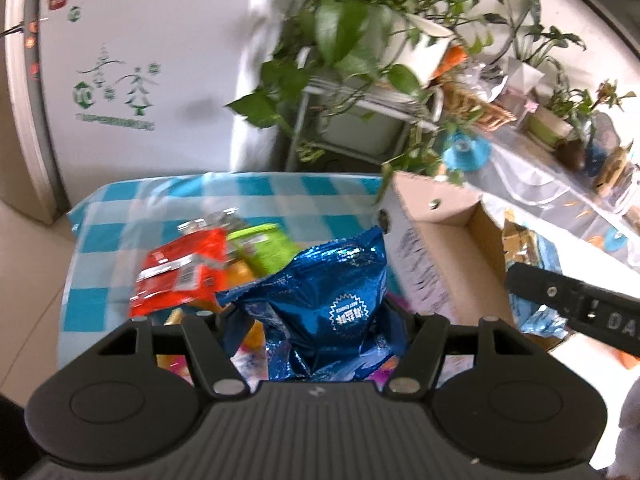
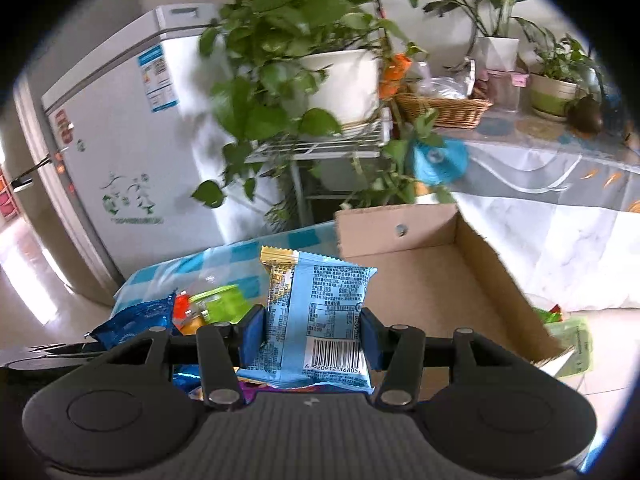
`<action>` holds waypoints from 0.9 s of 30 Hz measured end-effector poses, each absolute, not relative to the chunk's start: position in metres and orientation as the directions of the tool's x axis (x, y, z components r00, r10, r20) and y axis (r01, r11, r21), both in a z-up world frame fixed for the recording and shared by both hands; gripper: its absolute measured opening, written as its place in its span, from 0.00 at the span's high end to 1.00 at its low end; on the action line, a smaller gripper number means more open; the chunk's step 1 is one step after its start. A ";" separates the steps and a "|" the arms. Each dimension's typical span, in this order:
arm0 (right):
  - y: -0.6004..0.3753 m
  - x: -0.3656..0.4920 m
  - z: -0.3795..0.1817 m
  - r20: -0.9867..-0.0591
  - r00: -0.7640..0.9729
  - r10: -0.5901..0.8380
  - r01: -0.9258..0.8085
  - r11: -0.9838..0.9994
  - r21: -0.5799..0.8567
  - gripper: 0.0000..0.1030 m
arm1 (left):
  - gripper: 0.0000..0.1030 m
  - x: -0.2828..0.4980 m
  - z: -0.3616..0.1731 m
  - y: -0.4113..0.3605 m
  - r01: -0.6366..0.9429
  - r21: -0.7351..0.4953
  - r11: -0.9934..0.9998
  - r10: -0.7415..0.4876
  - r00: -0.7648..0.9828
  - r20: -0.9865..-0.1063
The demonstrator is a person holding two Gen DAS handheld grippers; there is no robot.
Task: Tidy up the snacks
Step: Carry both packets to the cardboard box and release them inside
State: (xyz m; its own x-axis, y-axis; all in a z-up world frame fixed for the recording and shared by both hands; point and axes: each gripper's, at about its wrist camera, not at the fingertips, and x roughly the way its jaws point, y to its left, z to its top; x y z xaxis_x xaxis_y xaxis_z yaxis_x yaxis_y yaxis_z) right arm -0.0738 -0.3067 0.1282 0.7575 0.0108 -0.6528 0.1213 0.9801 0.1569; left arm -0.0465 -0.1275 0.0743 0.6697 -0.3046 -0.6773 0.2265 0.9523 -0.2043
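My left gripper (image 1: 318, 320) is shut on a shiny dark blue foil bag (image 1: 328, 280), held above the blue-checked table (image 1: 160, 200). Just behind the bag lie a red packet (image 1: 180, 272) and a green packet (image 1: 264, 248). My right gripper (image 2: 312, 340) is shut on a light blue snack packet (image 2: 320, 308), barcode side facing the camera, held upright in front of an open cardboard box (image 2: 500, 280). The box's inside shows bare cardboard. In the left wrist view the box (image 1: 440, 216) stands to the right, and one of the right gripper's fingers (image 1: 560, 296) reaches over it.
A white chest freezer (image 2: 120, 120) stands at the back left. A potted trailing plant (image 2: 340, 80) on a wire stand hangs over the table's far edge. A cloth-covered side table (image 2: 560, 200) at the right carries a wicker basket (image 2: 444, 108) and plant pots. More wrappers (image 2: 568, 332) lie right of the box.
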 end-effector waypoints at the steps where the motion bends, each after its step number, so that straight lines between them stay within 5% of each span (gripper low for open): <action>1: -0.313 -0.072 0.128 -0.655 0.756 -0.001 0.133 0.980 0.151 0.45 | 0.36 -0.045 0.076 -0.134 0.237 -0.207 0.949 -0.314 0.670 -0.673; 27: -0.426 -0.037 0.104 -0.725 0.679 -0.114 0.410 0.879 0.245 0.45 | 0.35 0.004 0.053 -0.266 0.374 -0.362 0.854 -0.515 0.509 -0.689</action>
State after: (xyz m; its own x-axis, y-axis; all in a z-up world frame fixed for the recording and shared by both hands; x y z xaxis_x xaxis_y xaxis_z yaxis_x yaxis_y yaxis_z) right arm -0.0371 -0.4262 0.1037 0.6792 -0.1141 -0.7251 0.4096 0.8786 0.2454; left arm 0.0037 -0.2661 0.0528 0.5094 -0.5155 -0.6891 0.3742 0.8537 -0.3620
